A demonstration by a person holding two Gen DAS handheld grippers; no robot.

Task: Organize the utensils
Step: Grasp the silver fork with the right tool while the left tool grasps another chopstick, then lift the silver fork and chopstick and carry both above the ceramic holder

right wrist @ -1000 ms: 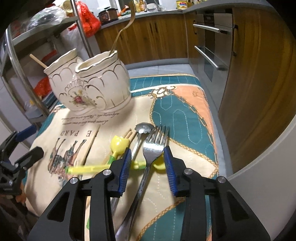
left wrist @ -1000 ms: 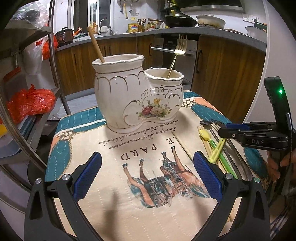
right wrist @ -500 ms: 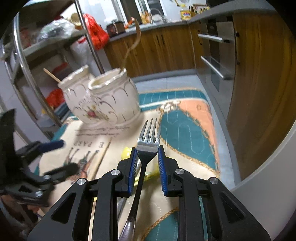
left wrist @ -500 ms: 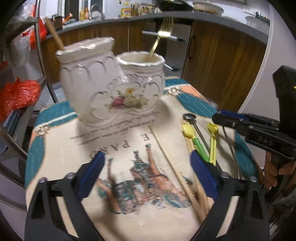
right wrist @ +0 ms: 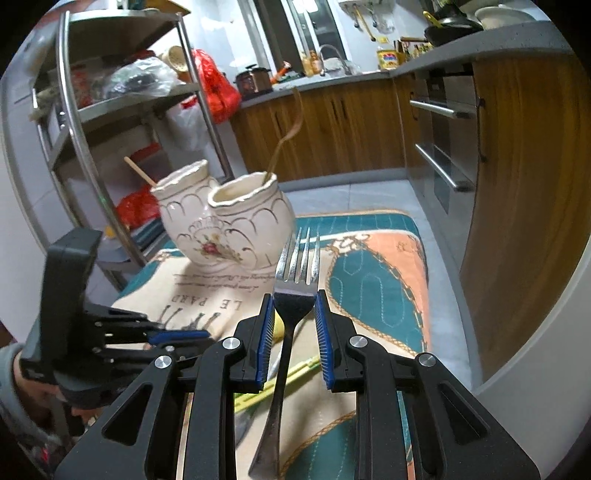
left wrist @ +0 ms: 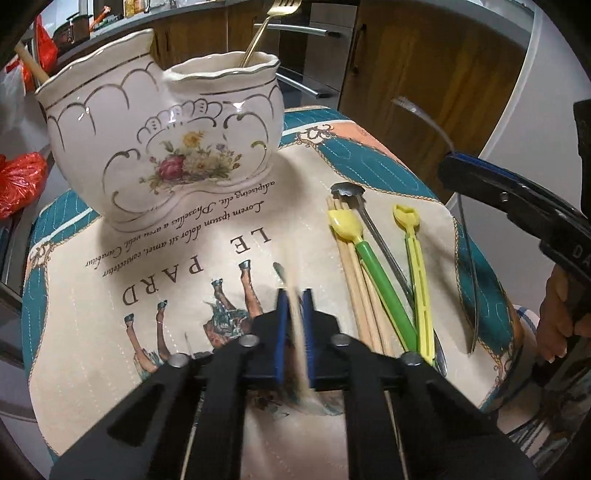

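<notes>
Since 1 s ago both tools have changed state: left gripper [left wrist: 294,332], then wide open over the cloth, is now clamped on a pale wooden chopstick [left wrist: 297,314]; right gripper [right wrist: 293,334], then low among the loose pieces, is now raised with its load.

Jaws, left: blue pads pinched on the stick, which is motion-blurred, tip pointing fwd toward the holder. Whether fully clear of the cloth: cannot tell.

Jaws, right: pads closed on the neck of a stainless steel fork [right wrist: 291,302], tines fwd and up, handle trailing down between the black arms. Fork is off the cloth, facing the holder, not yet over it.

Outward: white double-pot ceramic holder with gold trim and floral print [left wrist: 162,136] stands at far end of the printed horse tablecloth [left wrist: 155,273]. Taller pot holds one wooden stick [left wrist: 31,64]; shorter pot holds one gold fork [left wrist: 258,33].

Remaining on cloth, right side: bundle of wooden chopsticks [left wrist: 356,284], yellow-green plastic spoon [left wrist: 369,266], yellow plastic fork-type piece [left wrist: 415,266], steel spoon [left wrist: 373,229] partly under them.

Assessment: approx. two items stowed, two in hand, several left. Task early-to-mid. Likely next: chopstick to tall pot, fork to short pot.
</notes>
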